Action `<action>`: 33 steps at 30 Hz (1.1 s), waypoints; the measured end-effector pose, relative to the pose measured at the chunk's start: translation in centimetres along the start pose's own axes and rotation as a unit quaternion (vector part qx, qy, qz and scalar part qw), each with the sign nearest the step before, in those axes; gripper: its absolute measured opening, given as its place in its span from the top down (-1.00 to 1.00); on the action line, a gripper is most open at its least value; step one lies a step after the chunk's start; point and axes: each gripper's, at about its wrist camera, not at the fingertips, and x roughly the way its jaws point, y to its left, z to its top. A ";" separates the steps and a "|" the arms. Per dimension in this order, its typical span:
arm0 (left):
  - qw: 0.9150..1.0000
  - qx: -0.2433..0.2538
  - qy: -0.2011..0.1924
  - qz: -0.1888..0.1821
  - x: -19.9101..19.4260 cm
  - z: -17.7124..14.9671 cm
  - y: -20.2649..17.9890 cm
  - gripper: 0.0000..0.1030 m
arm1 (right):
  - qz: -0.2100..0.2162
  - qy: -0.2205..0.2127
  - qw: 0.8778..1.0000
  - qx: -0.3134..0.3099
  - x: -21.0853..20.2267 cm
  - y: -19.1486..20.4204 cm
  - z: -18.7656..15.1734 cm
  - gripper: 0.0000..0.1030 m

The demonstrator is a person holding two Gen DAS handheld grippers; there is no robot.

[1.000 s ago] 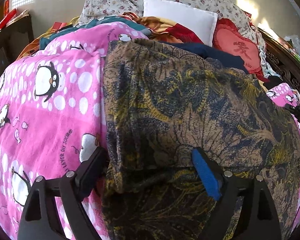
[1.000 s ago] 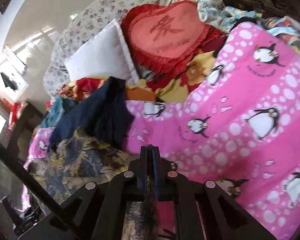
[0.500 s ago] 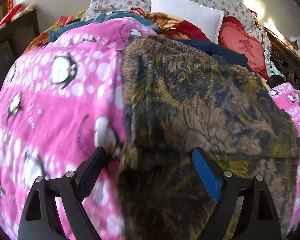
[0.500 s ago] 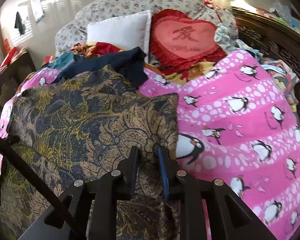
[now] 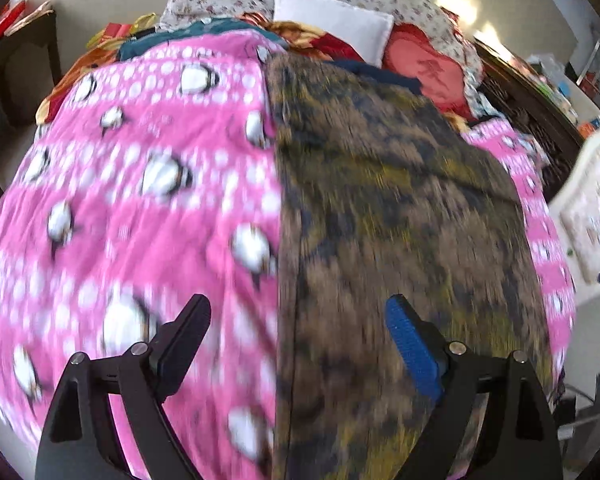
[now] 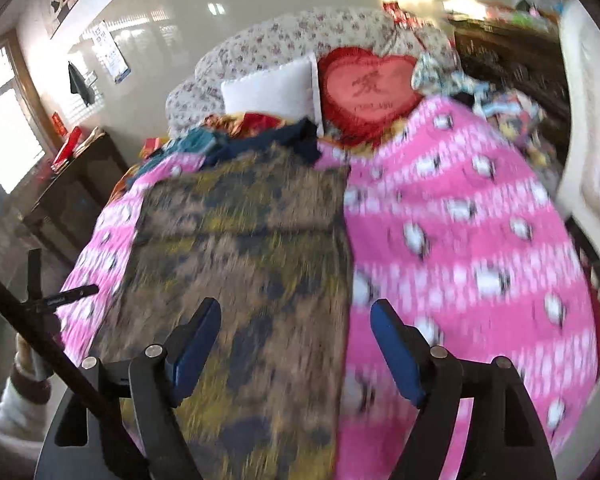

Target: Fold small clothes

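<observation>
My left gripper (image 5: pixel 298 326) stands with its jaws wide apart and nothing between the pads. Through the gap, at twelve o'clock, I see the left edge of the brown-and-yellow patterned garment (image 5: pixel 400 208), so that edge falls almost on my centre line. The cloth itself spreads from there toward one and two o'clock, and the pink penguin blanket (image 5: pixel 140 200) fills everything from nine to eleven.

My right gripper (image 6: pixel 296 326) has just been opening; its jaws now stand well apart too and the pads touch nothing. Here the garment (image 6: pixel 244 248) lies the other way round: its right edge runs up just left of my centre line, the cloth sits from ten to twelve o'clock, and the blanket (image 6: pixel 460 240) takes one to three.

So the garment lies flat on the blanket between my two hands, its long axis running away from me toward the pillows, with the near end low in both views and the far end up by a dark blue garment (image 6: pixel 284 138). Each hand is nearest its own long side; neither is clearly closer overall.

I judge the lengthwise fold is laid, and the next fold would bring one end over the other along that axis.

Beyond lie the white pillow (image 6: pixel 272 88) and the red heart cushion (image 6: pixel 368 88).
</observation>
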 end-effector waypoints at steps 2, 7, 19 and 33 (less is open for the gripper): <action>1.000 0.005 0.010 -0.001 -0.4 -2.1 -0.1 -0.72 | -0.020 0.035 0.999 -0.005 0.7 -0.1 -3.7 -0.58; 0.998 0.009 0.056 -0.005 -0.8 -7.2 0.0 -0.72 | -0.028 0.090 0.996 -0.008 3.0 -0.8 -10.7 -0.55; 0.997 -0.018 0.058 -0.040 -2.3 -12.3 1.0 -0.79 | 0.032 0.103 0.993 0.043 5.3 -1.9 -15.7 -0.33; 0.995 0.016 0.085 -0.042 -1.4 -14.1 -1.0 -0.89 | 0.046 0.089 0.994 0.048 5.4 -1.8 -15.6 -0.18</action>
